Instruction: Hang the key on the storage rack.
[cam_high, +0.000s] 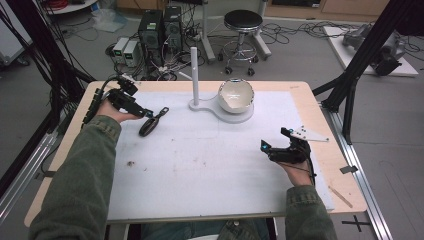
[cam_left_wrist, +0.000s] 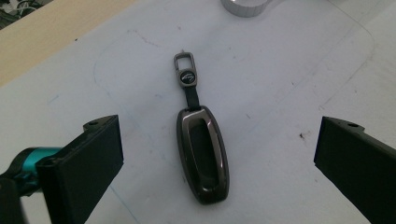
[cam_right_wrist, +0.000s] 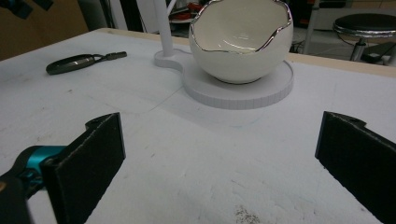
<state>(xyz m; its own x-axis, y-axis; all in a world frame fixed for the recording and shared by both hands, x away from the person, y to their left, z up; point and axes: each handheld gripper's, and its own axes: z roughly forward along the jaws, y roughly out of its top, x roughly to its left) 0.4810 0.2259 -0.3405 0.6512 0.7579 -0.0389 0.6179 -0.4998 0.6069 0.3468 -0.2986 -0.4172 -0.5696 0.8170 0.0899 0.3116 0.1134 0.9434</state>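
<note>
— High view first: where do we see the key fob (cam_high: 150, 125)?

— Flat on the white mat (cam_high: 200, 170), left of the stand (cam_high: 194, 75). Our left gripper (cam_high: 150, 114) hovers right over it, jaws spread wide, nothing held.

— And our right gripper (cam_high: 274, 141)?

— Jaws wide apart too, empty, well away, facing the bowl (cam_right_wrist: 240, 39).

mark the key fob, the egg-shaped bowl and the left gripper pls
key fob (cam_left_wrist: 203, 156), left gripper view, middle of its dark case
egg-shaped bowl (cam_right_wrist: 240, 44), right gripper view, front of its white wall
left gripper (cam_high: 156, 115), high view, midway between its fingertips
</note>
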